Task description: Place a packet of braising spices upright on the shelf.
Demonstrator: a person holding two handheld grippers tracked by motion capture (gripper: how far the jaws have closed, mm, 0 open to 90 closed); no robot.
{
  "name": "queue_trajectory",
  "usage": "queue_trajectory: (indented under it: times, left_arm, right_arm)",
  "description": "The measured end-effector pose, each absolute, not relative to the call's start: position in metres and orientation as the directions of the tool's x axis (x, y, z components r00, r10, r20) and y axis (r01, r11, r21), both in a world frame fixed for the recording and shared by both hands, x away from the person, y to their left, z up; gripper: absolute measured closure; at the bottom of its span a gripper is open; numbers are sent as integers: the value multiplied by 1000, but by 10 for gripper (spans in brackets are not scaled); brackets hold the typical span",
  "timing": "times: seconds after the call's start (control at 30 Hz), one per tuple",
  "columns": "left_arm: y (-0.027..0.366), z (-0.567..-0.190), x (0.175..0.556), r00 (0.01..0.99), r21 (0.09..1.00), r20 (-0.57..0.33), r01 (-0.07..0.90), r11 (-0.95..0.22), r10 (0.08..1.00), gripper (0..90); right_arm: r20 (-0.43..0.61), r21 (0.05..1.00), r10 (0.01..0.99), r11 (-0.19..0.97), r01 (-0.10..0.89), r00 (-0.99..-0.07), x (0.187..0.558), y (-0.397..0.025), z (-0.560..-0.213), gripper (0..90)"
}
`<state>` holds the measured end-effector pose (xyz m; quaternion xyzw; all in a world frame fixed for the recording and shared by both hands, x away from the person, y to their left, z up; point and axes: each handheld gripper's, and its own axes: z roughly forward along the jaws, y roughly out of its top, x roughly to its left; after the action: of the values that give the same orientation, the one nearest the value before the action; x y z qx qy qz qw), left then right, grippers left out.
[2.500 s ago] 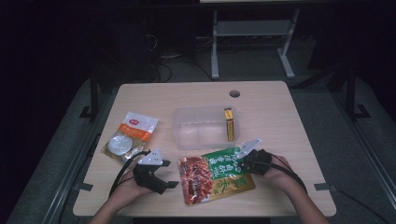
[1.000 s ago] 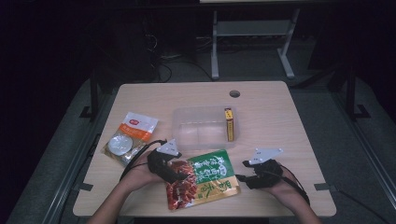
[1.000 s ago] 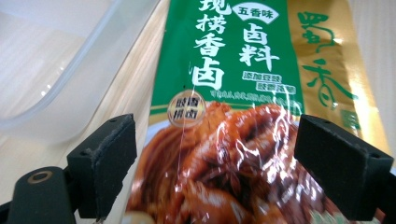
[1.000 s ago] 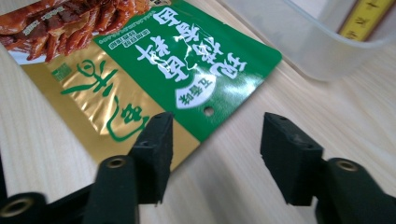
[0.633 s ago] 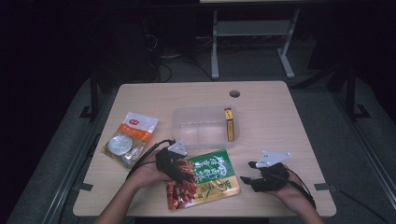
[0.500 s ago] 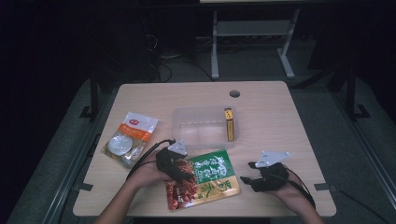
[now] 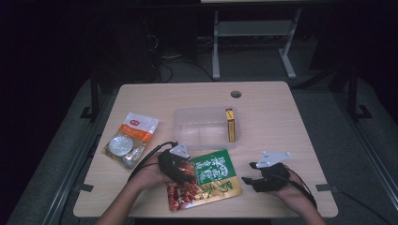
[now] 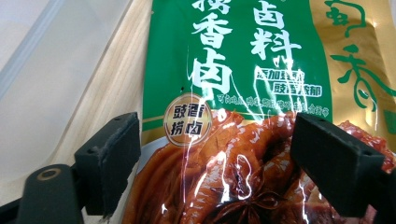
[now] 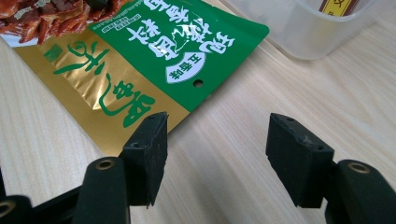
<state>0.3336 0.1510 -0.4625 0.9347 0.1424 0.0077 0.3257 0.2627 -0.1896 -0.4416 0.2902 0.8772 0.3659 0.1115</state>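
Note:
A green, gold and red snack packet (image 7: 211, 178) lies flat near the table's front edge. My left gripper (image 7: 186, 172) hovers over its red left end. In the left gripper view the left gripper (image 8: 219, 158) is open, its jaws wide apart astride the packet (image 8: 243, 60) with the printed meat picture between them. My right gripper (image 7: 248, 182) rests open on the table a little right of the packet, pointing at it. In the right gripper view only bare wood lies between the right gripper's (image 9: 219, 154) jaws, and the packet's gold corner (image 9: 112, 93) sits just beyond the left jaw.
A clear plastic tub (image 7: 202, 129) stands behind the packet, with a yellow box (image 7: 229, 124) upright against its right wall. An orange pouch (image 7: 131, 139) lies at the left. A cable hole (image 7: 235, 93) is at the back of the table.
The right gripper let go of the packet's right edge and drew back to the right. The left gripper moved right onto the packet, which slid a little left.

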Motion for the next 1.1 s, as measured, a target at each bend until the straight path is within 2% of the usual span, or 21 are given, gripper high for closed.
queue_trajectory:
  times: [0.03, 0.27, 0.3, 0.5, 0.6, 0.67, 0.77, 1.0, 1.1]
  left_arm:
    - [151, -460, 333, 962, 600, -70, 253, -759, 265, 226]
    - [151, -458, 331, 964, 596, -64, 245, -765, 259, 330]
    - [152, -457, 331, 964, 595, -66, 246, -765, 258, 387]
    - [153, -456, 331, 965, 602, -85, 249, -759, 249, 576]
    - [154, -455, 331, 964, 596, -88, 254, -761, 253, 626]
    - [154, -455, 331, 960, 595, -104, 268, -757, 259, 713]
    - [153, -455, 331, 961, 591, -100, 266, -762, 258, 781]
    - [153, -455, 330, 954, 596, -107, 286, -750, 279, 868]
    - [157, -455, 332, 940, 606, -159, 334, -722, 303, 886]
  right_arm:
    - [11, 706, 588, 568, 422, -809, 263, -190, -441, 385]
    - [11, 707, 591, 566, 425, -806, 263, -190, -441, 387]
    - [10, 708, 592, 565, 424, -806, 263, -191, -441, 386]
    - [6, 709, 593, 565, 422, -805, 264, -191, -440, 382]
    - [8, 710, 595, 563, 424, -803, 264, -192, -440, 381]
    - [8, 709, 595, 563, 424, -804, 264, -192, -440, 380]
    - [8, 712, 594, 562, 422, -804, 264, -191, -440, 378]
    - [8, 710, 593, 563, 422, -805, 265, -191, -440, 369]
    - [14, 707, 595, 562, 429, -804, 266, -192, -440, 356]
